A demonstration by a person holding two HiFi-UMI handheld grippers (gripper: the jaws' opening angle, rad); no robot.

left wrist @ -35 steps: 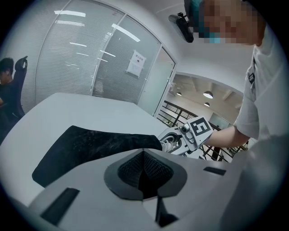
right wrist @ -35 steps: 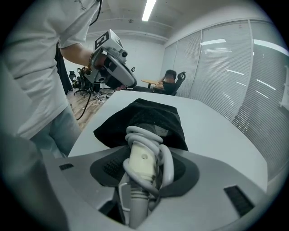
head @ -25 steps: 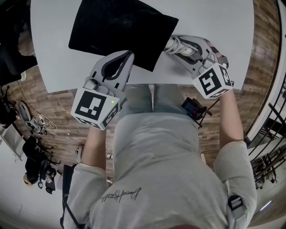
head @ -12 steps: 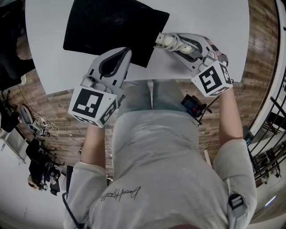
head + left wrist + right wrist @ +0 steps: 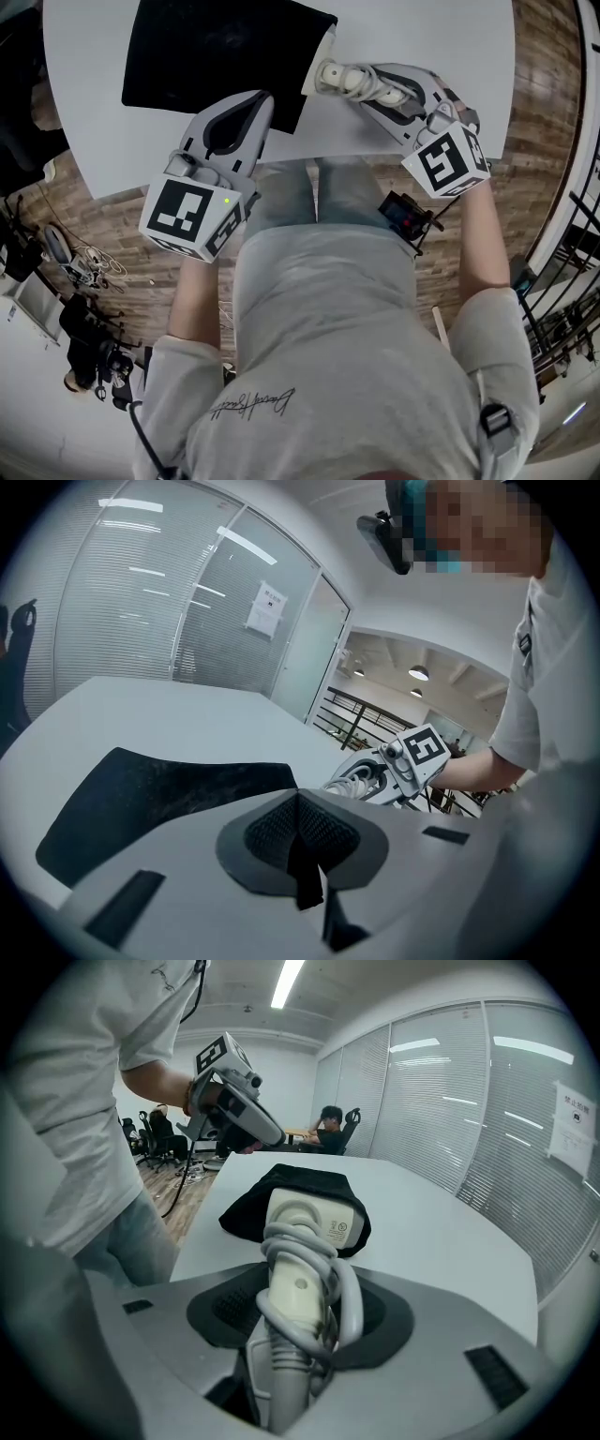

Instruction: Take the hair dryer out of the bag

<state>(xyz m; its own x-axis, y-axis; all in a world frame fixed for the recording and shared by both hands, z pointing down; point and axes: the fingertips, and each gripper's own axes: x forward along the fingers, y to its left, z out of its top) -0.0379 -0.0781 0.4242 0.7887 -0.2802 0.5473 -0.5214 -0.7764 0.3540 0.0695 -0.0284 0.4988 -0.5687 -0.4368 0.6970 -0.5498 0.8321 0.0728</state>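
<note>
Currently the hair dryer (image 5: 305,1227) is gripped by its handle in the right tool (image 5: 298,1326), whose jaws stand wide around the handle and the grey cord (image 5: 349,1302) wound on it. Its head is lodged at the mouth of the black bag (image 5: 211,56), with fabric draped behind and around it, while handle and cord are already clear over the white surface (image 5: 422,37). The left tool (image 5: 262,101) is closed on the near edge of the bag, a fold of black fabric being pinched between its jaws. The step in hand is judged to be the draw-out, roughly halfway done. It is best done by a straight pull along the handle's line, away from the mouth, while the bag is held down and back by the left tool. The cord loops are to be watched, since a snag on the fabric could drag the bag along.
</note>
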